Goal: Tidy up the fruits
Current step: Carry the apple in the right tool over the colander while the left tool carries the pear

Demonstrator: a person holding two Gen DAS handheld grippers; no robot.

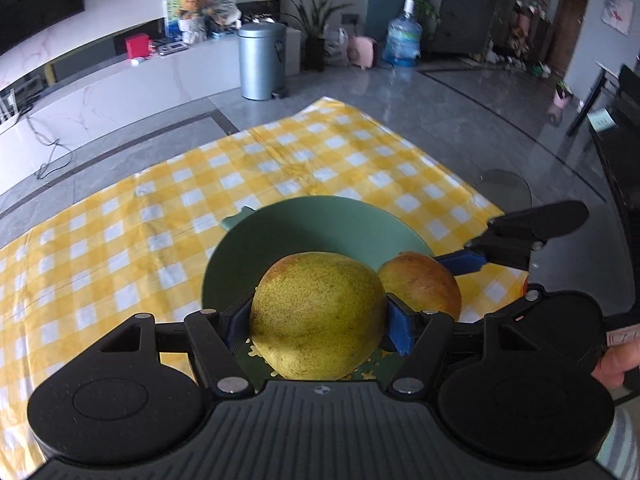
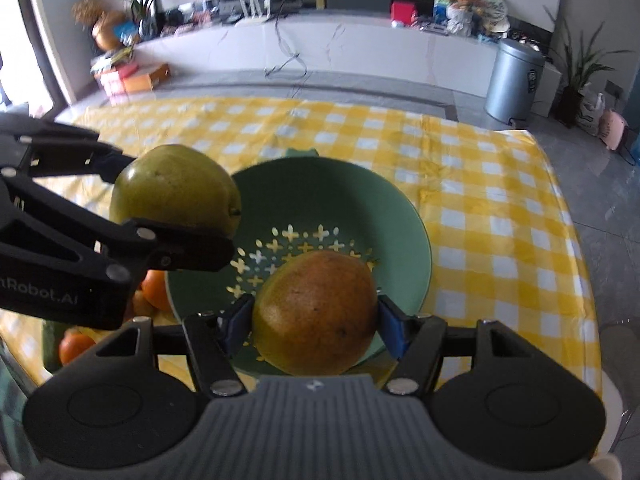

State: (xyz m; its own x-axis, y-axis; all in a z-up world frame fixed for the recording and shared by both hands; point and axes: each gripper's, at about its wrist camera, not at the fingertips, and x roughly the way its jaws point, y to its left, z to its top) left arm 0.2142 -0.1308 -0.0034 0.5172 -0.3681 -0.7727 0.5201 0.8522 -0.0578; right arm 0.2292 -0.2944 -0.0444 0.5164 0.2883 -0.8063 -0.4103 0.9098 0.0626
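My left gripper (image 1: pixel 318 318) is shut on a yellow-green pear (image 1: pixel 316 316) and holds it over the near rim of a green colander bowl (image 1: pixel 320 224). My right gripper (image 2: pixel 314 318) is shut on a reddish-orange pear (image 2: pixel 316 312) and holds it over the same bowl (image 2: pixel 352 200), whose floor has cross-shaped holes. In the left wrist view the reddish pear (image 1: pixel 424 284) and the right gripper (image 1: pixel 460 262) sit just to the right. In the right wrist view the left gripper (image 2: pixel 172 216) holds the green pear (image 2: pixel 176 188) above the bowl's left rim.
A yellow-and-white checked cloth (image 1: pixel 120 240) covers the table. Several oranges (image 2: pixel 154 290) lie at the bowl's near left, partly hidden by the left gripper. A grey bin (image 1: pixel 262 62) and a water jug (image 1: pixel 402 38) stand on the floor beyond.
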